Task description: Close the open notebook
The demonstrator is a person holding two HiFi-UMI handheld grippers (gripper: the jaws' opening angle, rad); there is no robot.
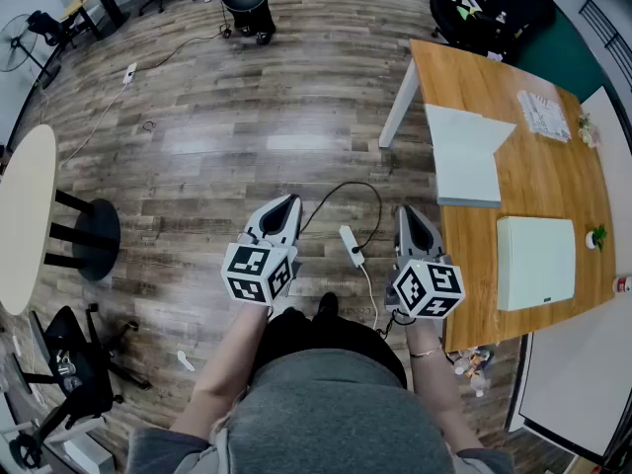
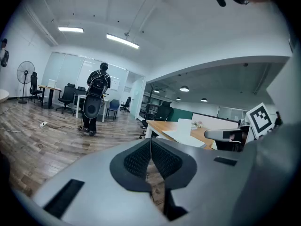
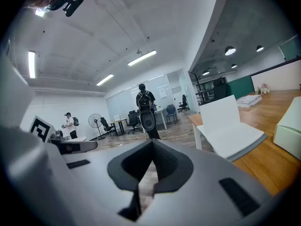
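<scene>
Wooden table (image 1: 538,191): sits at the right of the head view, and the notebook is on it.
Notebook (image 1: 464,156): lying open on the table's left side near the far corner, pale pages showing; in the right gripper view (image 3: 230,131) one leaf stands up steeply while the other lies flat. Nothing touches it.
White box (image 1: 535,262): flat on the table, just beside the notebook on the nearer side.
Left gripper (image 1: 287,205): out over the floor (image 1: 227,117), well apart from the table. Its own view (image 2: 150,142) shows the two dark pads clenched together at the tips with nothing between them.
Right gripper (image 1: 409,215): level with the left one, close to the table's edge but not over it. In its own view (image 3: 152,144) the pads meet at the tips, clenched on nothing, and the notebook lies ahead and to the right.
Power strip (image 1: 351,245): on the floor between the two grippers, its cable looping away.
Person (image 2: 96,100): standing far off across the room, back turned, a backpack on.
</scene>
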